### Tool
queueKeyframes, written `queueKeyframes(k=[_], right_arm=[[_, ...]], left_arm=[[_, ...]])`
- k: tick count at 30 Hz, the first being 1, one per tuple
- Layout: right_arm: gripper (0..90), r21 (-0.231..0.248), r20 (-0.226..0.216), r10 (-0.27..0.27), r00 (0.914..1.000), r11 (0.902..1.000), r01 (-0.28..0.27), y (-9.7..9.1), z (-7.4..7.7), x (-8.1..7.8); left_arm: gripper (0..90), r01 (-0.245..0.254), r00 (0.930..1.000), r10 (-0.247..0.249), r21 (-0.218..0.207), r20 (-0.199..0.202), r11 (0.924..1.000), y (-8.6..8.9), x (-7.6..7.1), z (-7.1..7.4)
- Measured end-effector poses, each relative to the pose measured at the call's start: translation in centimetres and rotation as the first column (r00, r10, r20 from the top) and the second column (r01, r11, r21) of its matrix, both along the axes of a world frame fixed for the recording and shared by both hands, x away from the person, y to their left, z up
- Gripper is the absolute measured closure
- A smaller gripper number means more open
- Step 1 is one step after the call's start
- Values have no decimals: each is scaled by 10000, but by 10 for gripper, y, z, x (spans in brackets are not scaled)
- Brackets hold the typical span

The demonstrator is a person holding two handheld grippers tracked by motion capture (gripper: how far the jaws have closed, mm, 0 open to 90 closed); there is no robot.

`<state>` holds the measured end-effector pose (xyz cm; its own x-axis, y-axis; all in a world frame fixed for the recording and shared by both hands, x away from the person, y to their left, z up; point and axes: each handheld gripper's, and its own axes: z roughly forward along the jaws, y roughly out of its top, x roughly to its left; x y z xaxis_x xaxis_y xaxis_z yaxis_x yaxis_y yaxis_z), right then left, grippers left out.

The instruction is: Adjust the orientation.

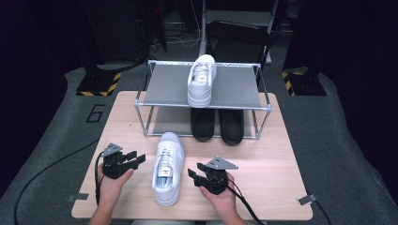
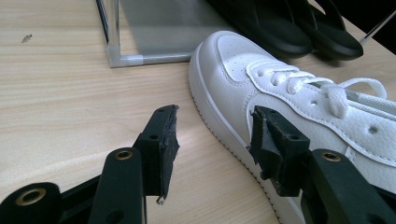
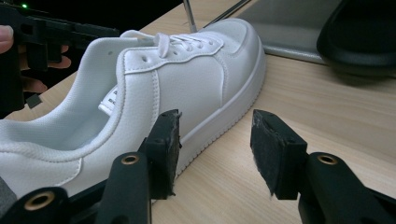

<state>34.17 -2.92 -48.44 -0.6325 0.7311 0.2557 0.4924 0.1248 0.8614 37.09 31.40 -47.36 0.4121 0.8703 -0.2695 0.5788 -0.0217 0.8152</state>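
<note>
Light wooden bench [image 1: 263, 154], metal two-tier shoe rack [image 1: 234, 86] at its far side. White leather lace-up sneaker [image 1: 168, 166] lies between both sets of jaws, toe toward the rack. Left gripper [image 2: 212, 140]: jaws wide apart, empty, right pad just beside the sneaker's side. Right gripper [image 3: 215, 149]: jaws wide apart, empty, sole edge just ahead. Risk: uneven squeeze on the soft upper could let the shoe twist or slip.

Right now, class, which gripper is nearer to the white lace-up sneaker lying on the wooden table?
Left, narrowly. The left gripper sits just off the white lace-up sneaker's left side; the right gripper hovers slightly farther off its right side. Neither touches it.
</note>
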Motion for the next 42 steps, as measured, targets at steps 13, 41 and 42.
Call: queueKeyframes(k=[13,41,42], right_arm=[[476,263,149,643,9978,9976,-647,19,11,-1],[502,-530,-324,986,9946,9935,-1003,58,1,10],[515,-546,-366,1039,9939,9929,-1059,57,2,11]], left_arm=[[486,-41,10000,42,320,-18,9995,6,-4,-11],[485,-189,9997,192,216,-151,9996,12,-7,-15],[485,-191,9998,193,205,-96,9996,12,-6,-16]])
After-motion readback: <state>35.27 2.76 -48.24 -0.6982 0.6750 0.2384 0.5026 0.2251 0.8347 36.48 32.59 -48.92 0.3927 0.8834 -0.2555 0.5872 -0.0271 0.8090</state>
